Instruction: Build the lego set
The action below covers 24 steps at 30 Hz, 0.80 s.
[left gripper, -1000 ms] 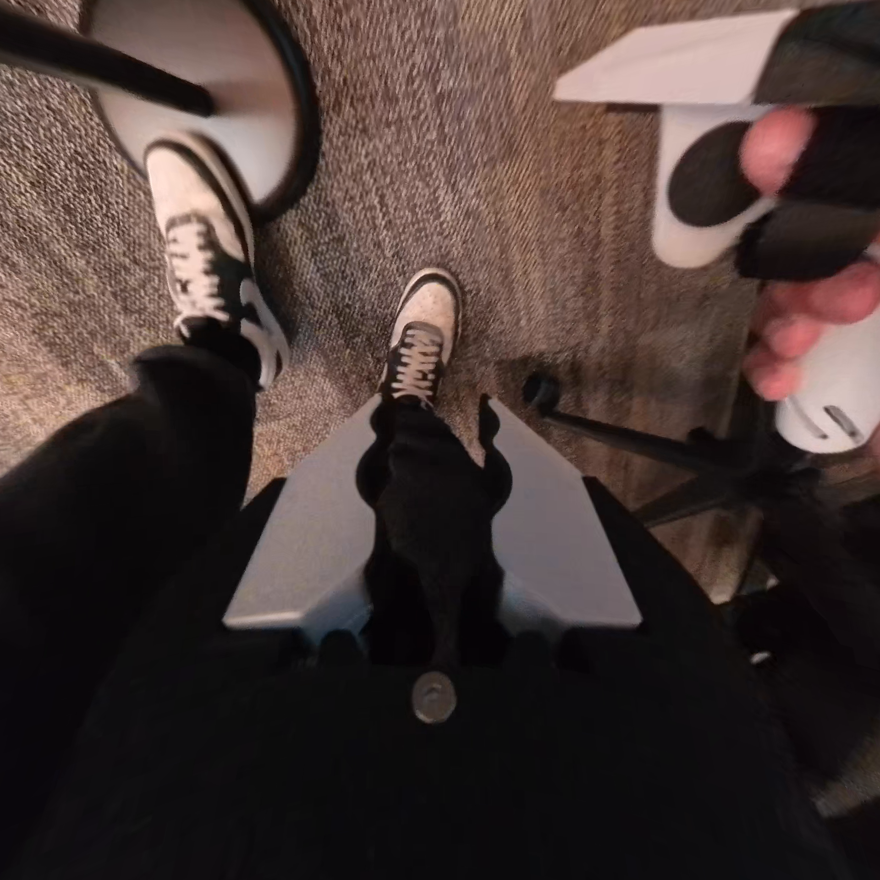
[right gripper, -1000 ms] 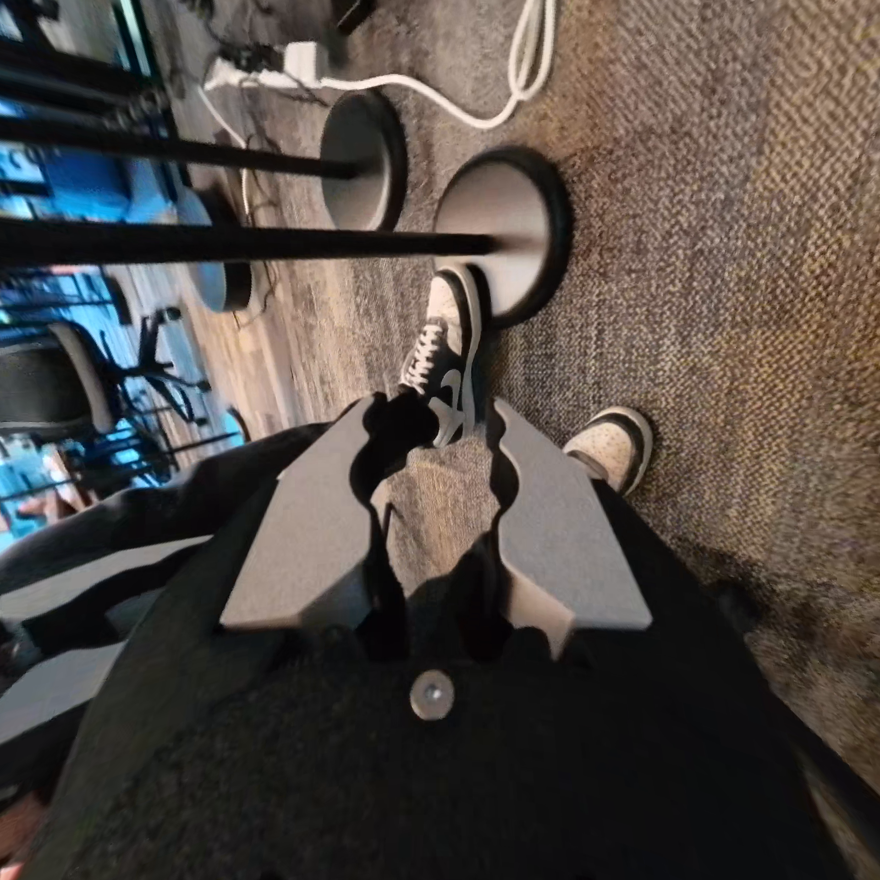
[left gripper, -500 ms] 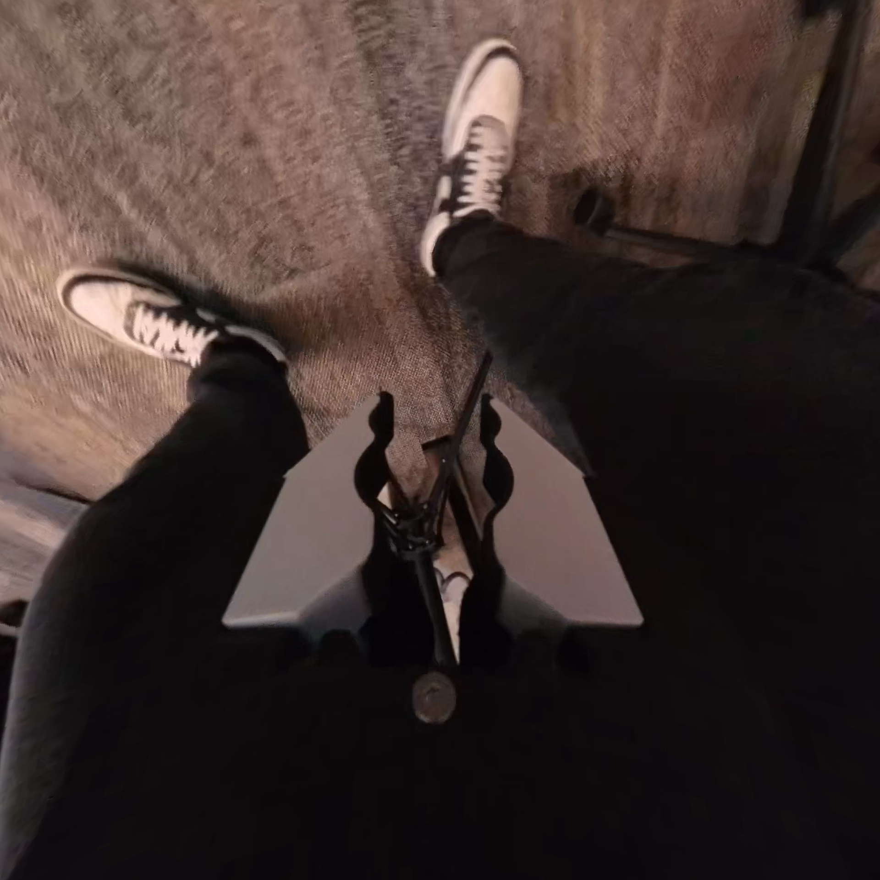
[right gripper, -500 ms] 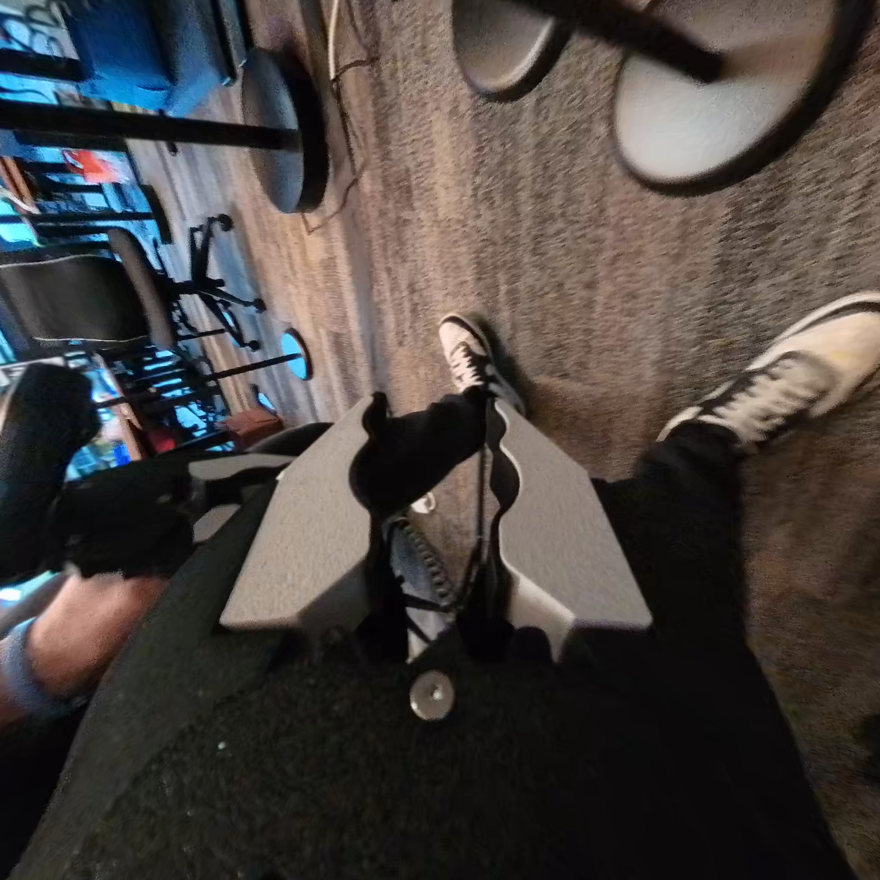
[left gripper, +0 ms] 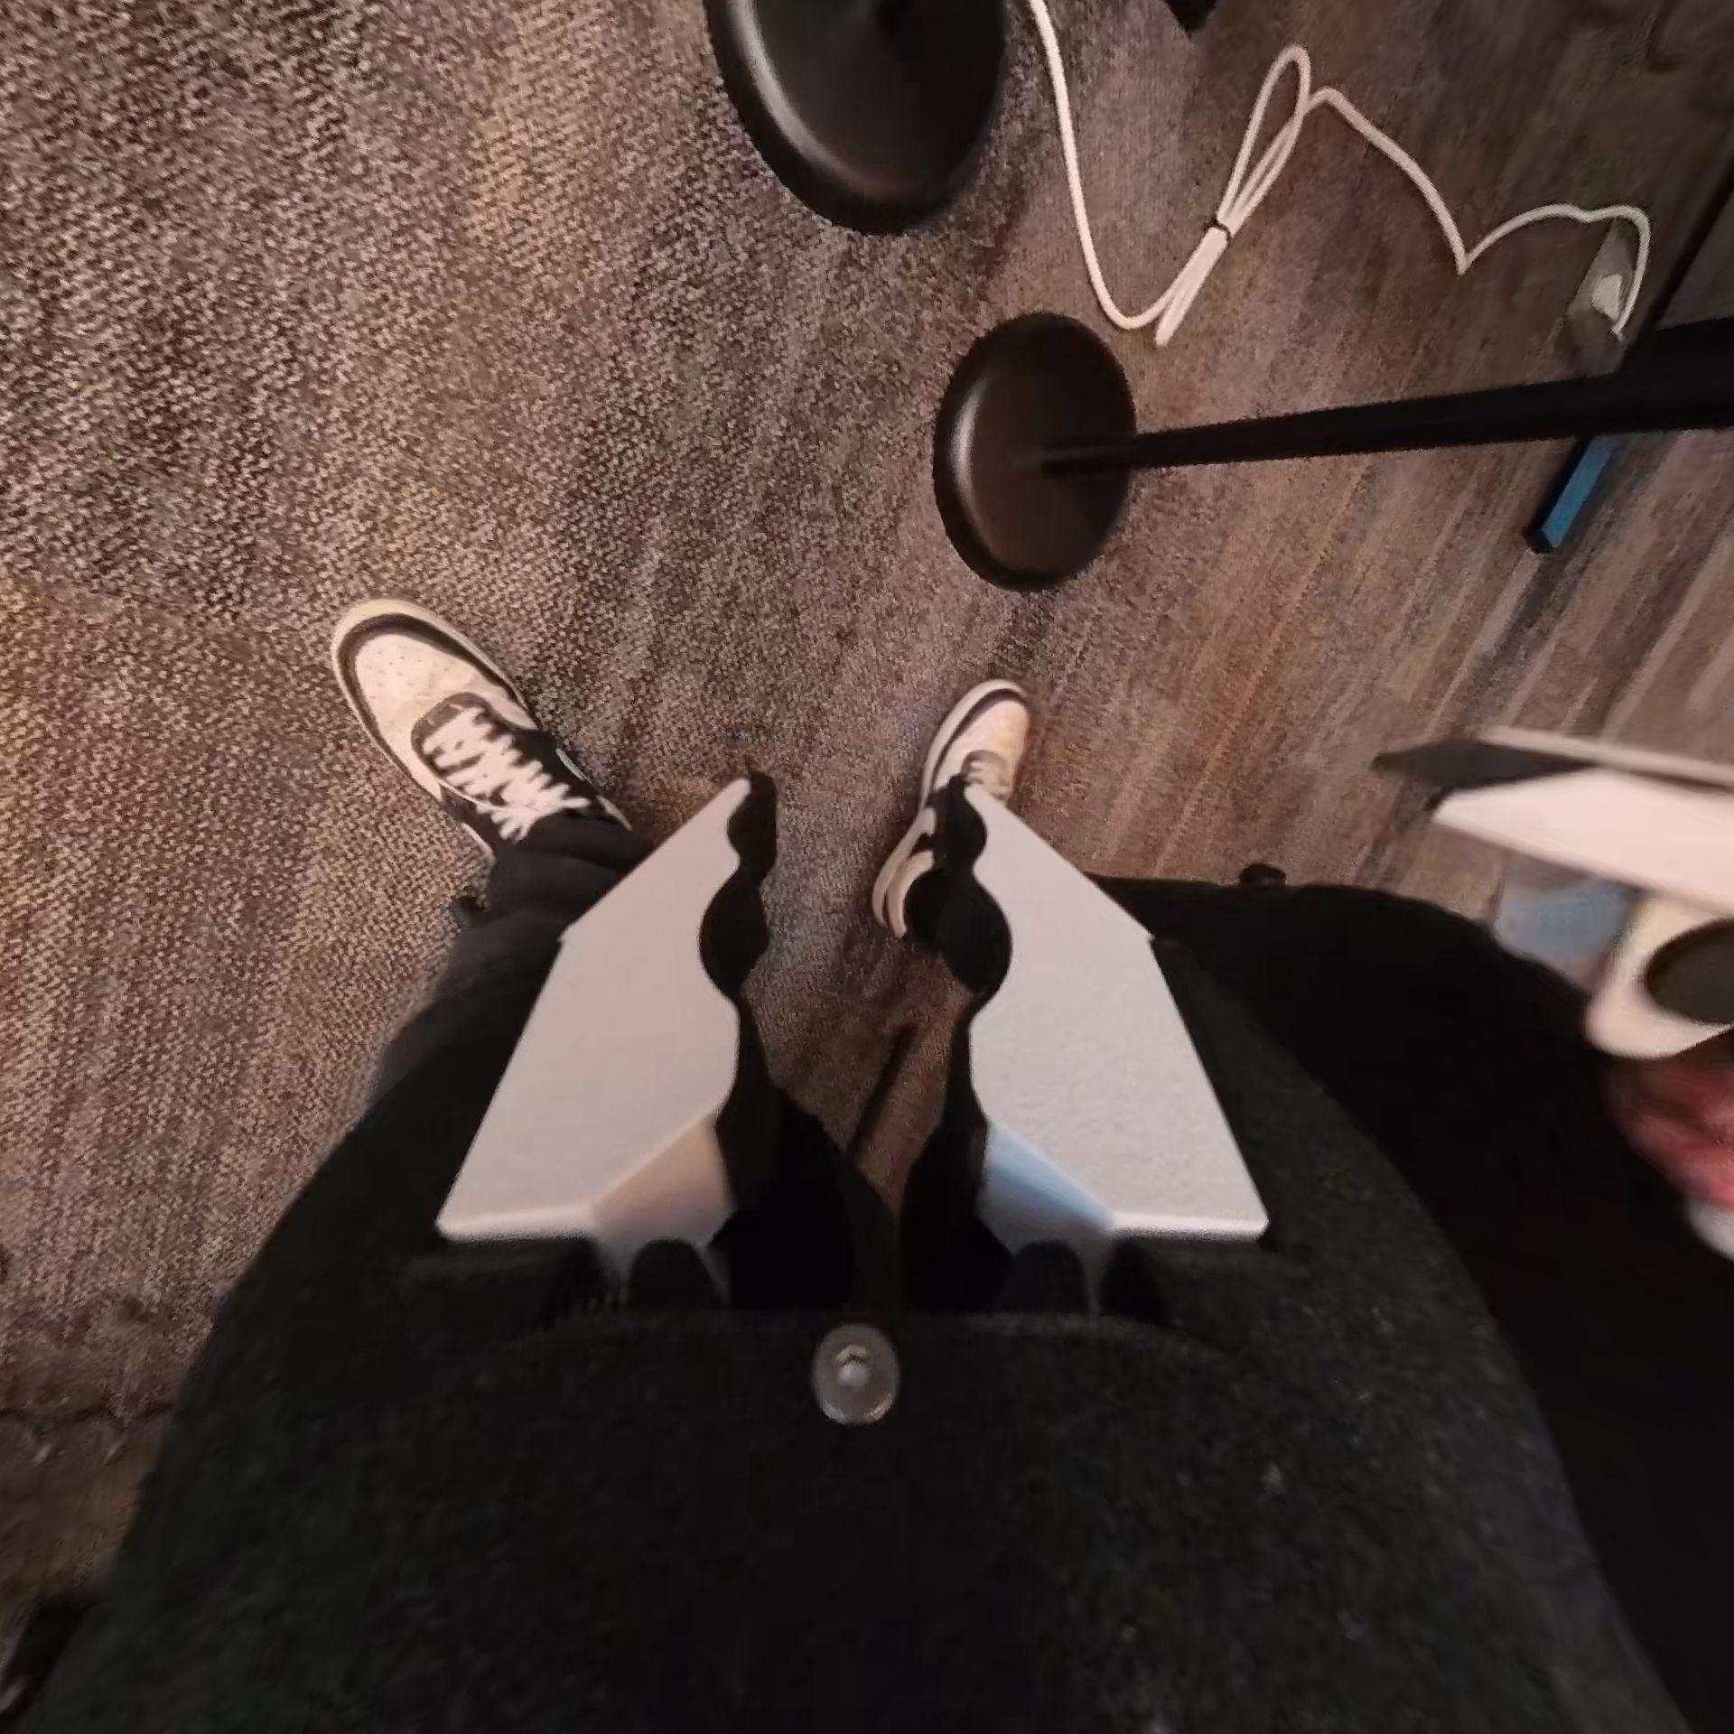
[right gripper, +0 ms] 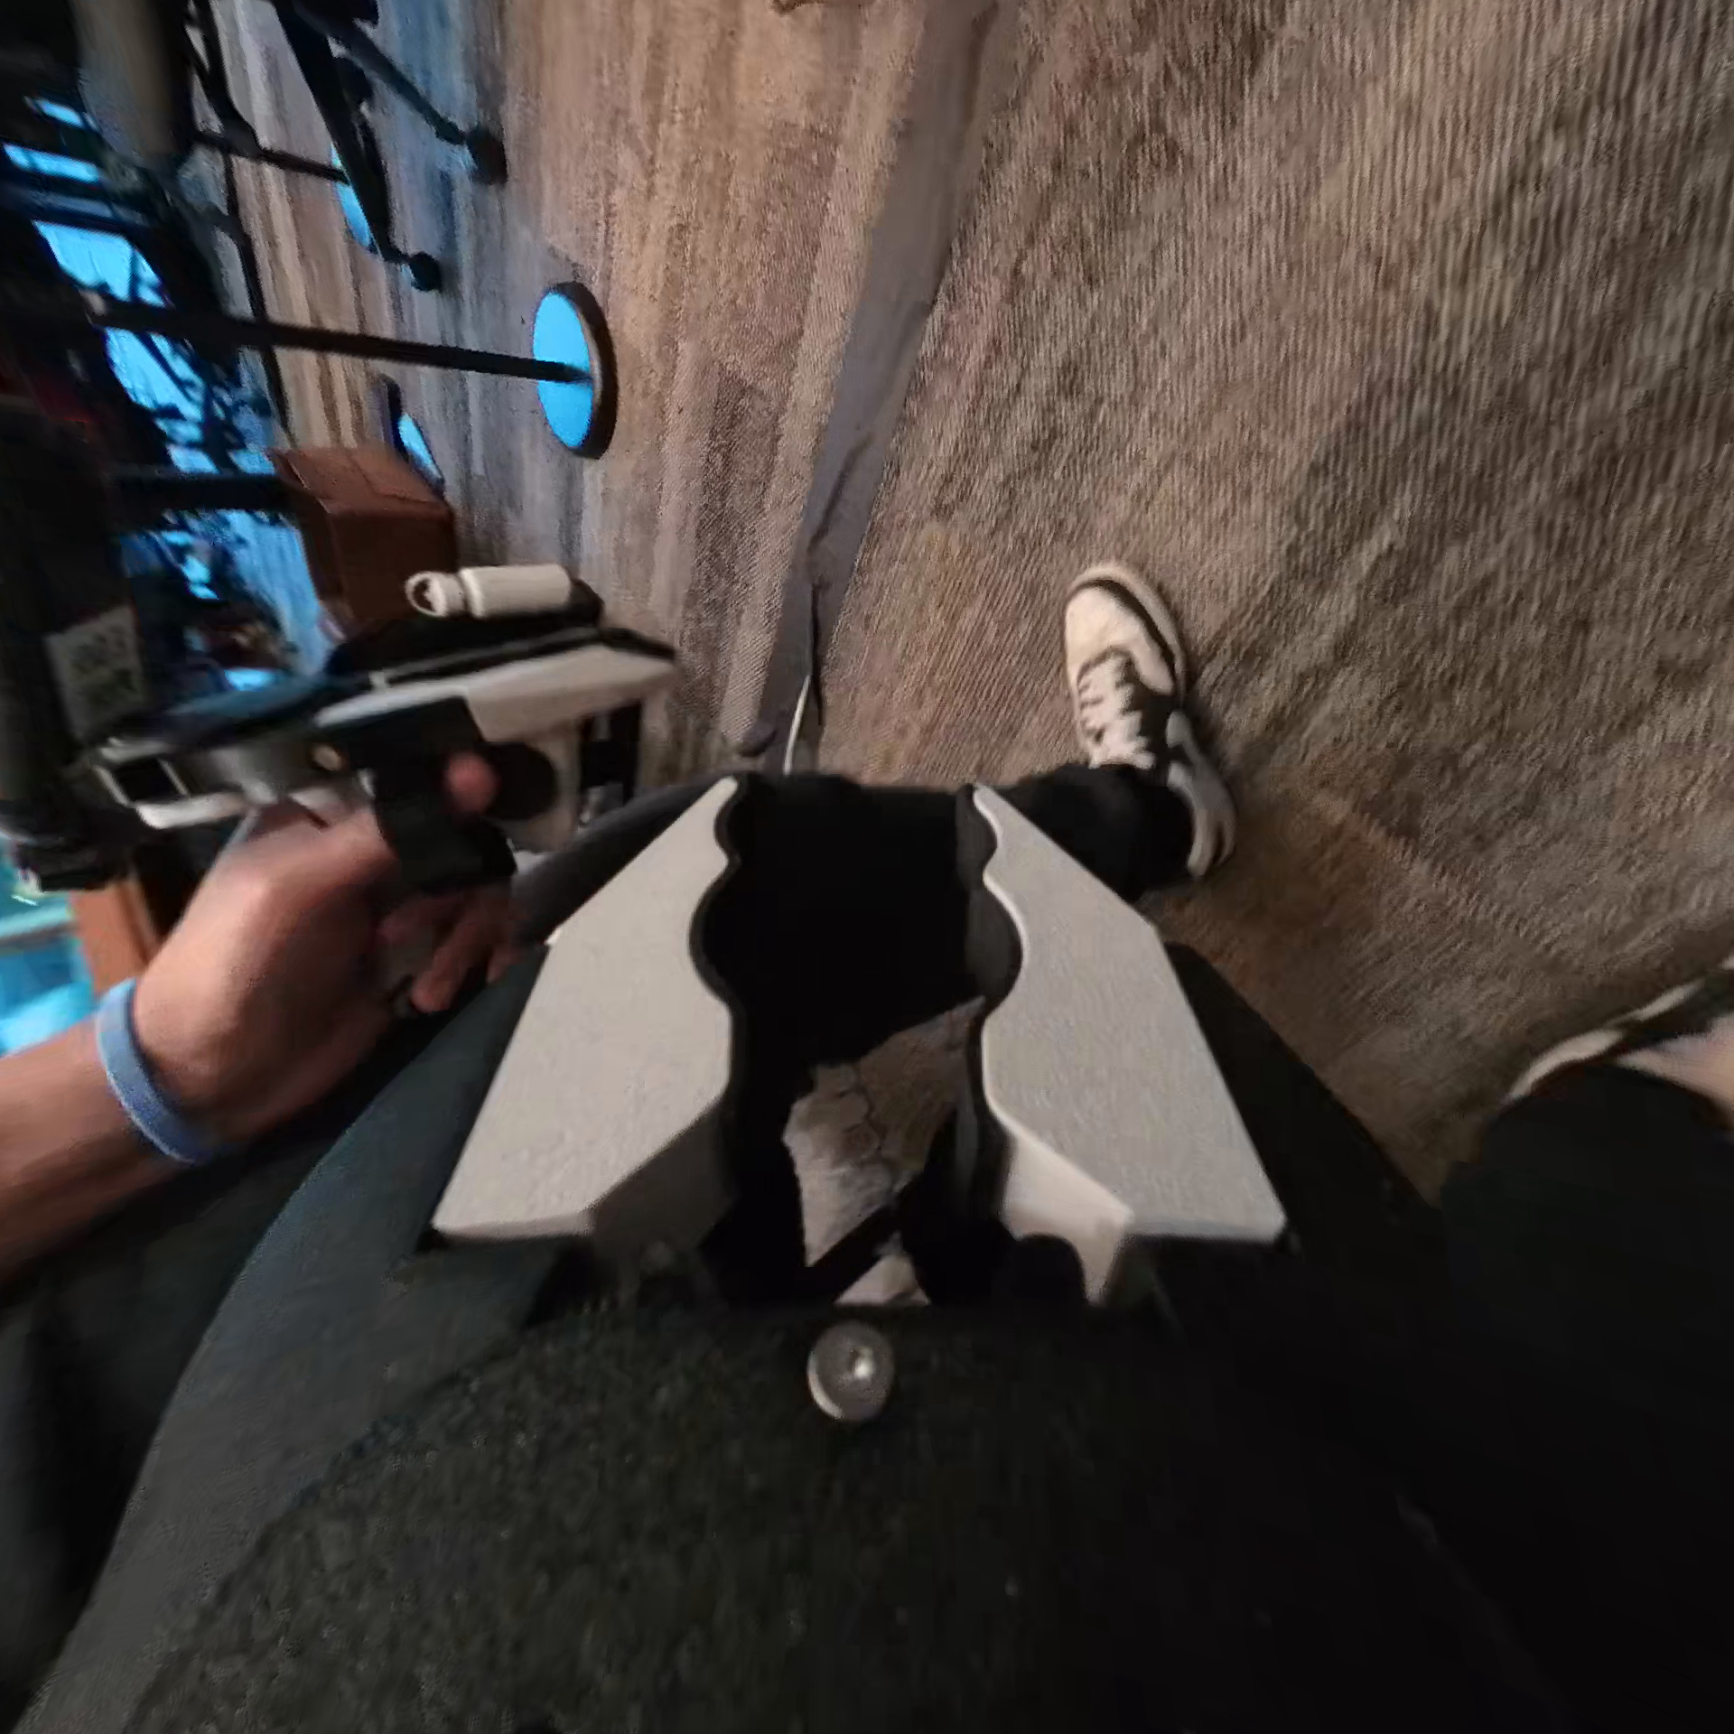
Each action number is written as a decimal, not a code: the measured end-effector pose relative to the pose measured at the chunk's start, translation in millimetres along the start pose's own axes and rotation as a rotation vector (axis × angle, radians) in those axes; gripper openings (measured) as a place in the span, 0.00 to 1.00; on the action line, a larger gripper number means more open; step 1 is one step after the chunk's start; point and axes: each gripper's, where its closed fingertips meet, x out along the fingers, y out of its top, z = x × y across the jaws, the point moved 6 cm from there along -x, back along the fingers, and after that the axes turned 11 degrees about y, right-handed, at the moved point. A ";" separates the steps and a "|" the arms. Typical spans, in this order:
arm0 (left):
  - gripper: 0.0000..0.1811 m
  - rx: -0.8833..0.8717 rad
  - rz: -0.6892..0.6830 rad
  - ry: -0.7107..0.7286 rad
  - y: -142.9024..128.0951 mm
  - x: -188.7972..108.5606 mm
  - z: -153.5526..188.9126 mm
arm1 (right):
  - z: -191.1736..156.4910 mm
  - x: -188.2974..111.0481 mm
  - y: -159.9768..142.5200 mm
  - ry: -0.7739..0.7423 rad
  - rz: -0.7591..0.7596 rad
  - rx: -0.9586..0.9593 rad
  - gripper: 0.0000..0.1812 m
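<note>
Down over carpet and shoes: left gripper and right gripper both parted, holding nothing.

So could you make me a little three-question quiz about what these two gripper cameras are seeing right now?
1. True or false: the left gripper holds a lego piece between its fingers.
2. Multiple choice: the white cable in the left wrist view lies on A) a table, B) the carpet, C) a chair.
3. Fill in: in the right wrist view, the hand gripping the other handle wears a light ____ wristband.

Key:
1. False. Both the left gripper and the right gripper are open and empty, pointing down at the floor, with the person's sneakers below. No lego shows in either view.
2. B.
3. Blue.
</note>
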 end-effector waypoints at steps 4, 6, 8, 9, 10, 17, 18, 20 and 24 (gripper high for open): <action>0.19 -0.055 0.085 -0.002 16.9 30.1 -46.8 | 0.8 48.5 57.1 -0.103 -0.027 -0.225 0.24; 0.19 -0.069 0.115 -0.003 29.8 53.8 -64.9 | 16.5 68.2 81.4 -0.144 -0.023 -0.286 0.23; 0.19 -0.074 0.110 -0.015 47.6 84.2 -83.7 | 40.3 86.6 103.3 -0.182 -0.007 -0.330 0.23; 0.19 -0.073 0.091 -0.018 58.5 100.7 -94.6 | 54.3 94.9 113.0 -0.199 0.001 -0.346 0.23; 0.19 -0.075 0.058 -0.024 71.8 116.8 -106.3 | 68.7 103.5 122.2 -0.204 0.013 -0.357 0.23; 0.19 -0.073 0.131 0.074 203.1 173.5 -202.2 | 197.5 136.4 197.0 -0.328 -0.019 -0.610 0.24; 0.19 -0.060 0.165 0.084 219.9 176.3 -209.5 | 210.2 136.8 212.2 -0.302 -0.008 -0.617 0.24; 0.21 -0.009 0.200 0.102 242.1 182.3 -212.6 | 236.8 132.2 243.1 -0.303 -0.022 -0.661 0.25; 0.23 0.197 0.228 0.096 270.8 191.8 -200.9 | 292.1 116.4 285.4 -0.385 0.015 -0.858 0.27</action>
